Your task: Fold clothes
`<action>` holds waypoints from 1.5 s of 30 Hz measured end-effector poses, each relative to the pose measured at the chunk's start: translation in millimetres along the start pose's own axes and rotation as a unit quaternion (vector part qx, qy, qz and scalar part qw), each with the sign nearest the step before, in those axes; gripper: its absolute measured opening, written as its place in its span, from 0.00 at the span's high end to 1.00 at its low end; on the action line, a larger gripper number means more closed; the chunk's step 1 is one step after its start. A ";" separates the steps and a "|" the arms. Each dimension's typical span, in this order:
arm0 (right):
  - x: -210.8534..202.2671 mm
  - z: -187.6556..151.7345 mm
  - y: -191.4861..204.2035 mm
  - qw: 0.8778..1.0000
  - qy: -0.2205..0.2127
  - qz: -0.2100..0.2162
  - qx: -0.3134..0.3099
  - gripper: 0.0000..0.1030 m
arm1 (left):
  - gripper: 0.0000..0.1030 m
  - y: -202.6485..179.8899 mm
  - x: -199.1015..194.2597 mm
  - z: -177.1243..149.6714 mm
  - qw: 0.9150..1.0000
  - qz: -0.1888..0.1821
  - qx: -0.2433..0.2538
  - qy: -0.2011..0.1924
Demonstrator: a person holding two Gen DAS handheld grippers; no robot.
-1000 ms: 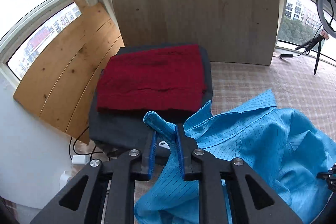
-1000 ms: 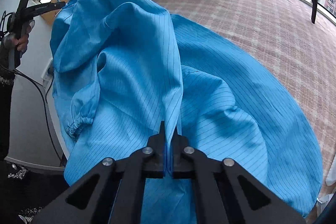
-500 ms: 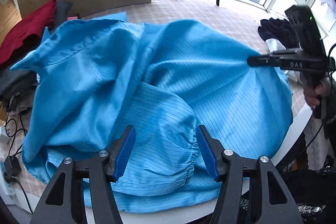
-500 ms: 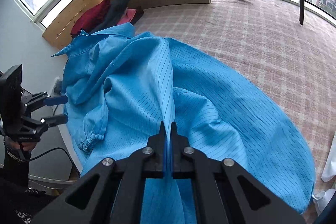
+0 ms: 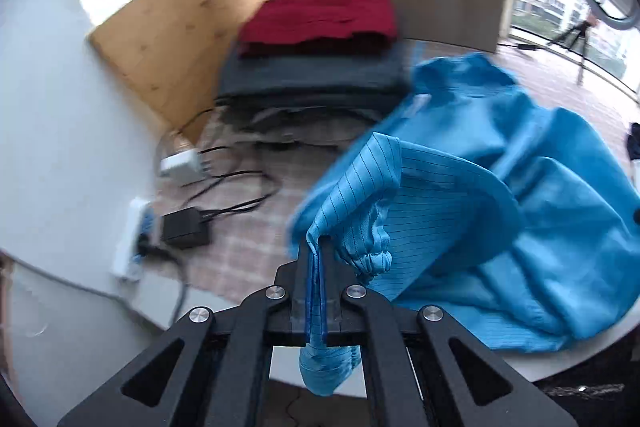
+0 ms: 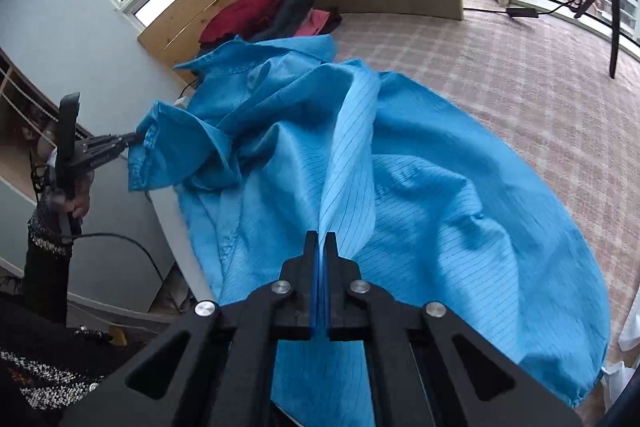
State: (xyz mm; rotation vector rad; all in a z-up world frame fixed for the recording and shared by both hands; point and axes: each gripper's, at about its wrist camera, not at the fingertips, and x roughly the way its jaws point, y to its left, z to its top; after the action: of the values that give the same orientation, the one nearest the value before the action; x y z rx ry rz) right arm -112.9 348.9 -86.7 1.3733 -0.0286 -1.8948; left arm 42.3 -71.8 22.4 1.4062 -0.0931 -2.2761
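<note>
Left wrist view: left hand-held gripper (image 5: pixel 318 259) clamping together on the elastic cuff (image 5: pixel 368 247) of a blue striped garment (image 5: pixel 540 211), a tail of cloth hanging out below the closed jaws. Holding that sleeve end lifted off the table (image 5: pixel 240 235), near its rounded front edge, with the rest of the garment lying crumpled to the right. Behind it, a pile of folded clothes: a red piece (image 5: pixel 320 21) sitting on a dark grey one (image 5: pixel 316 79). Beside the pile, cables, a black adapter (image 5: pixel 186 233) and a white power strip (image 5: pixel 134 239). Blurring across most of this view, so possibly mid-swing, though hard to tell.

Right wrist view: right hand-held gripper (image 6: pixel 320 259) pinching shut on a raised ridge of the same blue garment (image 6: pixel 460 227), the fabric tenting up into the jaws from a wide spread over the checked tablecloth (image 6: pixel 540 75). Far left, the left hand-held gripper (image 6: pixel 128 139) gripping the sleeve end, pulled out past the table edge. Folded pile (image 6: pixel 272 15) resting well behind the collar (image 6: pixel 256 55).

Judging the step: spreading and straightening, not yet folding — body bunched, sleeve drawn out sideways, no clean crease showing anywhere. Next move likely calling for drawing both grips apart to take out the slack, laying the garment flat on the table, and only then bringing the sleeve across the body.
</note>
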 end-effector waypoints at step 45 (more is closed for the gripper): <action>30.1 13.6 -64.6 0.998 0.006 -0.037 0.044 0.58 | 0.76 -258.4 47.7 58.1 0.941 -0.201 0.271 -0.009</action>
State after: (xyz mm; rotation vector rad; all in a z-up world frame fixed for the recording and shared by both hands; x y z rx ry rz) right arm -164.1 370.4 -133.4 1.4631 -0.0552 -1.9665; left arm -114.9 128.5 -64.9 1.8095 -0.5172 -2.7329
